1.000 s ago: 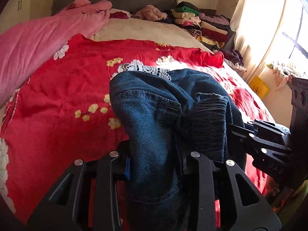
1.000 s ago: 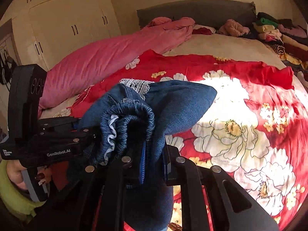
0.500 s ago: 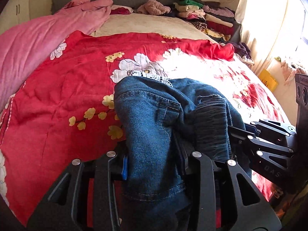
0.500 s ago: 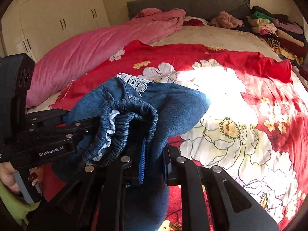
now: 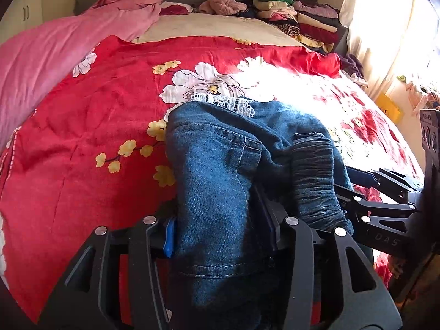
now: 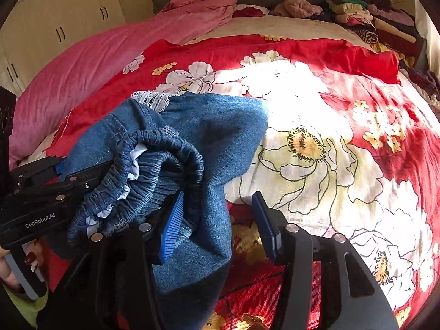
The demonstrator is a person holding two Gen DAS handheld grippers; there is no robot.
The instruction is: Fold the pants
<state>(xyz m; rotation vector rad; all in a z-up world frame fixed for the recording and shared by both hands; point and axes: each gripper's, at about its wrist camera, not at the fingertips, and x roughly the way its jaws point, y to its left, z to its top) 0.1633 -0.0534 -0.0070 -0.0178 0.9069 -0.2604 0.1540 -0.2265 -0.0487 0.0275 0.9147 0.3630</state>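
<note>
Item: denim pants (image 6: 220,134), blue, elastic waistband (image 6: 165,148), white lace trim (image 6: 154,99). Location: bunched in a loose heap on the red floral bedspread (image 6: 357,82), near edge of the bed, draped over both tools.

Right tongs (image 6: 218,220): clamped on a denim fold a second ago; jaws now opening, standing well apart. Cloth lies against the left blue pad (image 6: 172,225) only; the right pad (image 6: 265,225) is bare, with bedspread showing in the gap. Grip released.

Left tongs (image 5: 222,233): jaws also opening, less far. A pant leg fills the gap between them; whether the pads press on it cannot be told, cloth covering the right one.

Change: both tools lower than a second ago, the bundle now down on the bedspread.

Meaning, as a judgement: the pants are being set down, one fold finished or a re-grip coming. The heap is rumpled, not flat, so folding looks incomplete.

Also present: pink quilt (image 5: 55,55), stacked clothes (image 5: 297,19) at the headboard.
</note>
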